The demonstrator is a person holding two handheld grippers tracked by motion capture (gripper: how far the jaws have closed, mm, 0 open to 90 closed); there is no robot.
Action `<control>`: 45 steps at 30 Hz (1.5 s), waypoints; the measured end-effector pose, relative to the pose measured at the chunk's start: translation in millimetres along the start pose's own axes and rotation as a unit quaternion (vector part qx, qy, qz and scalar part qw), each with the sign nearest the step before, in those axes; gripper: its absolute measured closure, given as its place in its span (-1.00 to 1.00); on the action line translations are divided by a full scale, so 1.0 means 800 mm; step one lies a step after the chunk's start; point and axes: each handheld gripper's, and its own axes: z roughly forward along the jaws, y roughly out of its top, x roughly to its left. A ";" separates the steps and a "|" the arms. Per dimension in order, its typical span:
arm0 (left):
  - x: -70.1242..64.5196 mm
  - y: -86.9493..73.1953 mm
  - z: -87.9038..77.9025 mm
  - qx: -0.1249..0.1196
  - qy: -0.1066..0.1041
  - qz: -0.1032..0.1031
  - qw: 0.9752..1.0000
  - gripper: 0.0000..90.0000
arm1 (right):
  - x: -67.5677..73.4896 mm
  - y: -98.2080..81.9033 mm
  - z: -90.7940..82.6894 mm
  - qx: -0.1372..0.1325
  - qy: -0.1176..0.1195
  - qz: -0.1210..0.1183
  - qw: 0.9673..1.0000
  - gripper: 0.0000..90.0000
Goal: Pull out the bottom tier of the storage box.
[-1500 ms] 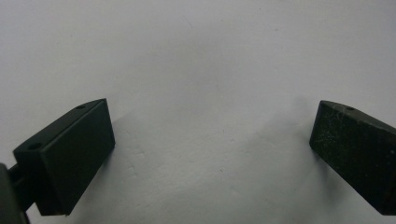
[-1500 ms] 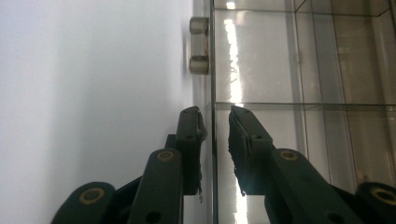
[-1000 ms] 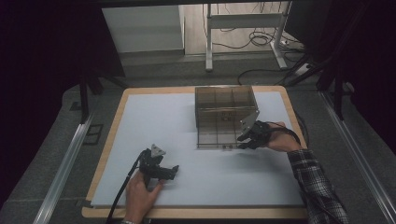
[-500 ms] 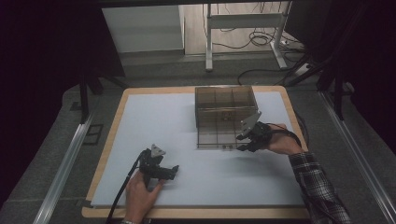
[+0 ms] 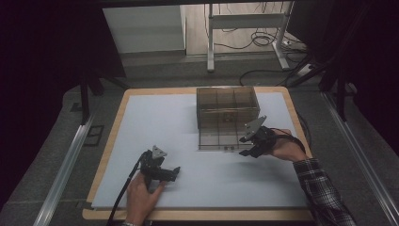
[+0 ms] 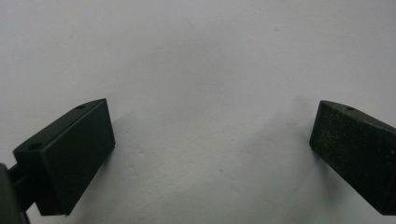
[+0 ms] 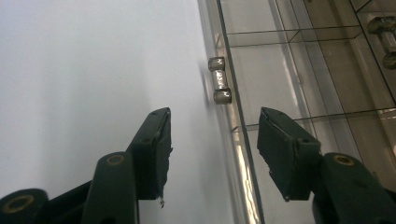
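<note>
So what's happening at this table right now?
A person holds a gripper in each hand over a white mat. The right gripper sits at the pulled-out drawer of a clear smoky plastic drawer box; its jaws have just been opening and straddle the drawer's front wall near the small handle. The left gripper rests open on the mat.

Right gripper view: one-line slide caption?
Right claw, jaws just opened, straddling the clear drawer's front wall near its small handle.
</note>
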 end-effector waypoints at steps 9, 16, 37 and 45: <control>0.000 0.000 0.000 0.000 0.000 0.000 1.000 -1.00 | 0.007 -0.007 -0.001 -0.008 -0.006 0.020 1.000 -0.15; 0.000 0.000 0.000 0.000 0.000 0.000 1.000 -1.00 | 0.012 -0.013 -0.003 -0.012 -0.017 0.038 0.999 -0.25; 0.000 0.000 0.000 0.000 0.000 0.000 1.000 -1.00 | 0.031 -0.038 -0.010 -0.044 -0.049 0.095 0.993 -0.56; 0.000 0.000 0.000 0.000 0.001 0.000 1.000 -1.00 | 0.040 -0.048 -0.015 -0.057 -0.053 0.120 0.990 -0.76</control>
